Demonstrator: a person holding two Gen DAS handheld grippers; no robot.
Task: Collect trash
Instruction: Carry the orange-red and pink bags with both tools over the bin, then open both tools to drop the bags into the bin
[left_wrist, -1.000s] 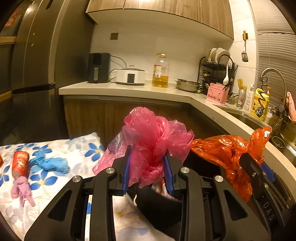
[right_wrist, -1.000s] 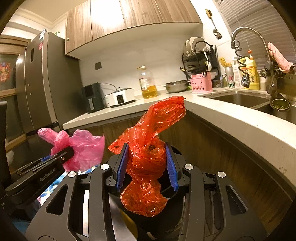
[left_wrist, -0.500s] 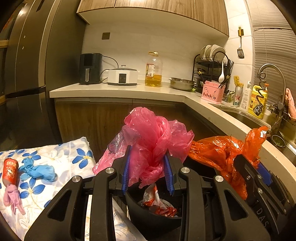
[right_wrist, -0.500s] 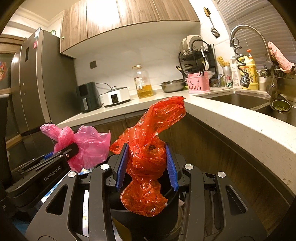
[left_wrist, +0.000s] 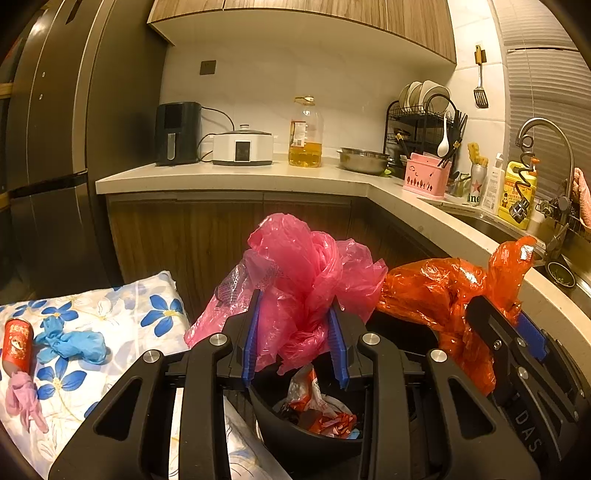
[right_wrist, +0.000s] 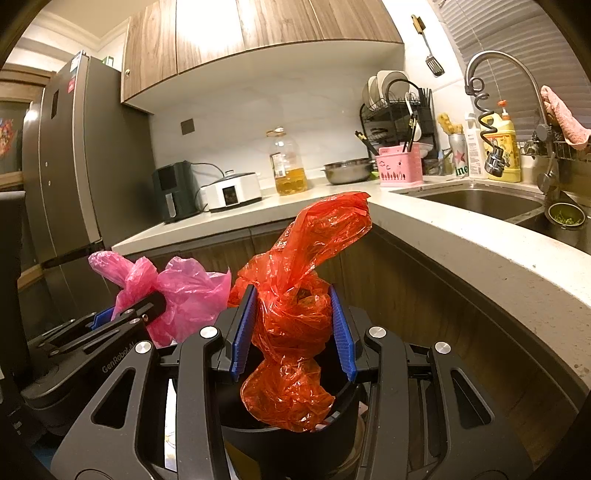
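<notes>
I am pinching the pink bag (left_wrist: 306, 280) in the left gripper (left_wrist: 295, 343) and the red bag (right_wrist: 295, 314) in the right gripper (right_wrist: 291, 332), both bunched upright. The black bin (left_wrist: 306, 439), with wrappers inside, is sitting directly below both, nearer the left.

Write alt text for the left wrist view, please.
The left gripper clamps a crumpled pink plastic bag above a black bin holding wrappers. Beside it, the right gripper holds an orange bag.
</notes>
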